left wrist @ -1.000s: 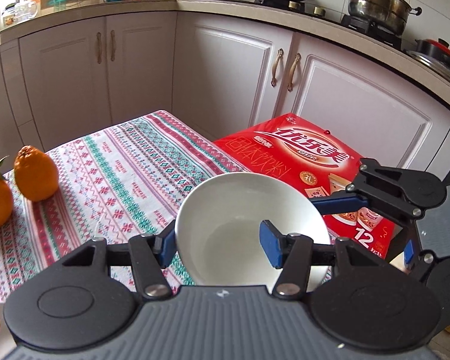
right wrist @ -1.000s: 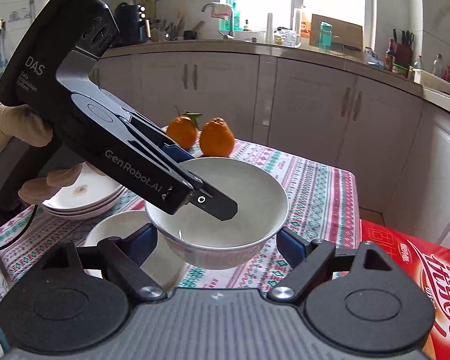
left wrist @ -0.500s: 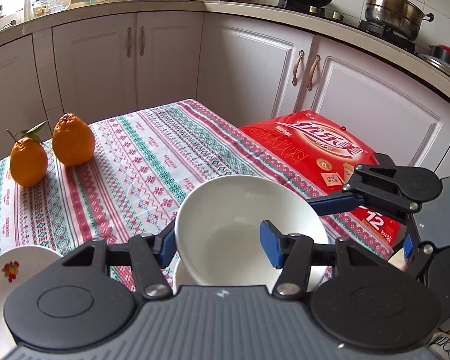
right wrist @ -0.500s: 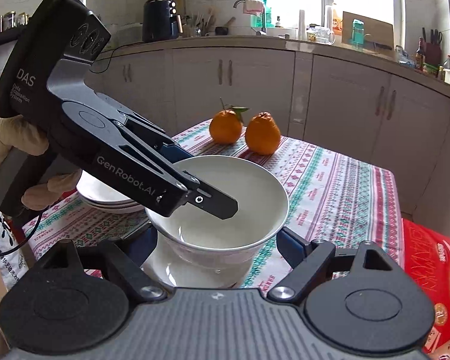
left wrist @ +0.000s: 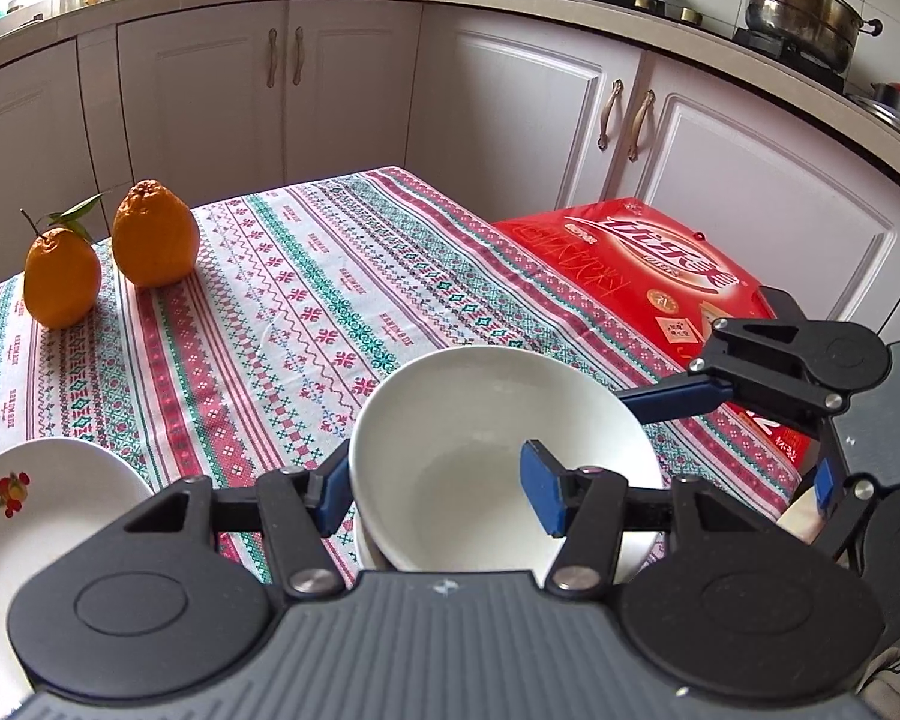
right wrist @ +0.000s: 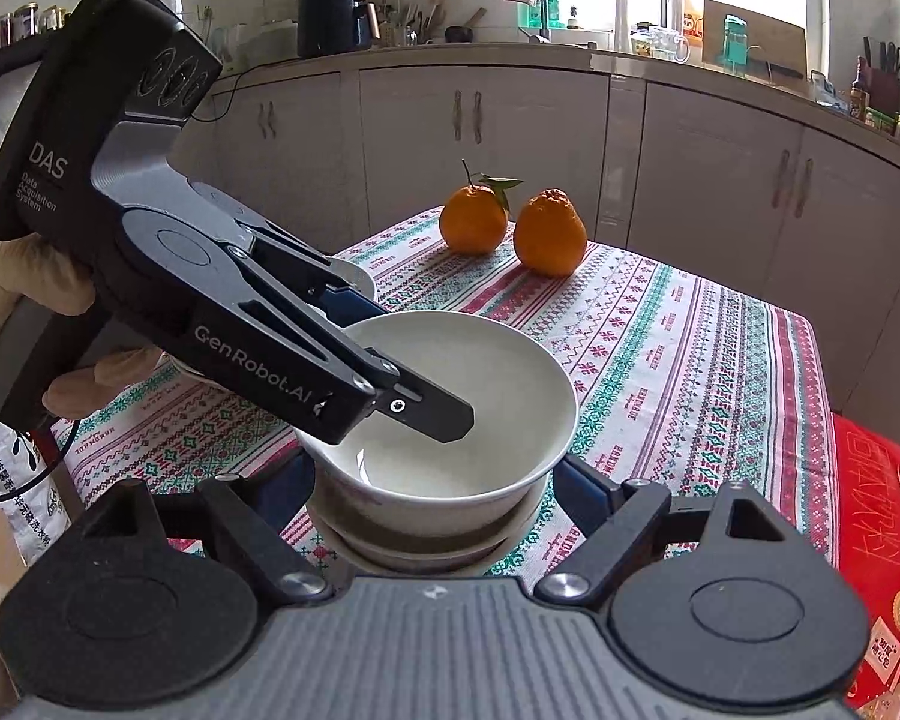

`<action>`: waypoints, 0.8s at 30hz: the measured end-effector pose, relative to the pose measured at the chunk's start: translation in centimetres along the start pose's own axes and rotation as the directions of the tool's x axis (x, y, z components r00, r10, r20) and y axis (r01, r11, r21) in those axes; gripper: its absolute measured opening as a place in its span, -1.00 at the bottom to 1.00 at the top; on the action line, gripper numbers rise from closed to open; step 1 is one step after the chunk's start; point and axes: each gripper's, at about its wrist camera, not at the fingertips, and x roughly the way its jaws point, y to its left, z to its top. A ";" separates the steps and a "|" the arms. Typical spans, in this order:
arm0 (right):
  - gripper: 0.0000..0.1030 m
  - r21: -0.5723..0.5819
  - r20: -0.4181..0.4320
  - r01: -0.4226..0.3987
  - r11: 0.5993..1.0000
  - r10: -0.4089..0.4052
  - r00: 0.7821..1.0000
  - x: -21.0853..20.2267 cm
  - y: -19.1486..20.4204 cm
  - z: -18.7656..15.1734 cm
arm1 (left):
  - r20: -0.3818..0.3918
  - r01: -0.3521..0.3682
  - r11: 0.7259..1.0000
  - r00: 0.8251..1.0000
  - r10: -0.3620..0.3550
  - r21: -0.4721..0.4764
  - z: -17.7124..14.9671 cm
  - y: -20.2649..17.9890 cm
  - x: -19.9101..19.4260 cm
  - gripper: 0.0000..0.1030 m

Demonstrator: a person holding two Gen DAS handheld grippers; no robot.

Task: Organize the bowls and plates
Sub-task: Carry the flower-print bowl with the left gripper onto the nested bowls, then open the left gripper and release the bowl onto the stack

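A white bowl (left wrist: 498,438) sits nested in a second white bowl (right wrist: 426,546) on the patterned tablecloth (left wrist: 306,312). My left gripper (left wrist: 435,495) is shut on the upper bowl's near wall, one finger inside, one outside; it also shows in the right wrist view (right wrist: 390,384). My right gripper (right wrist: 432,492) is open, its fingers either side of the stacked bowls; one of its fingers (left wrist: 672,405) shows beyond the bowl in the left wrist view. A white plate with a fruit print (left wrist: 36,516) lies at the left.
Two oranges (left wrist: 108,252) stand at the table's far left corner. A red carton (left wrist: 660,276) lies off the table's right edge. White cabinets (left wrist: 540,114) and a counter with pans ring the table. A gloved hand (right wrist: 24,300) holds the left gripper.
The left gripper has carried the white bowl down and toward the near side, onto the second bowl. The plate has come into the left wrist view.
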 end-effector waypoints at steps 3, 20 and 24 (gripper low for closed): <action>0.74 0.002 -0.004 -0.003 1.000 0.003 1.000 0.0 0.0 -0.1 | 0.001 0.002 1.000 1.000 -0.002 0.001 -0.1 0.0 0.0 0.09; 0.74 0.006 -0.019 -0.007 1.000 0.007 1.000 0.4 0.0 -0.1 | 0.004 0.016 1.000 1.000 -0.016 0.005 -0.4 0.0 0.2 0.25; 0.74 0.004 -0.017 -0.011 1.000 0.011 1.000 0.5 0.1 -0.1 | 0.005 0.014 1.000 1.000 -0.014 0.002 -0.3 0.1 0.2 0.33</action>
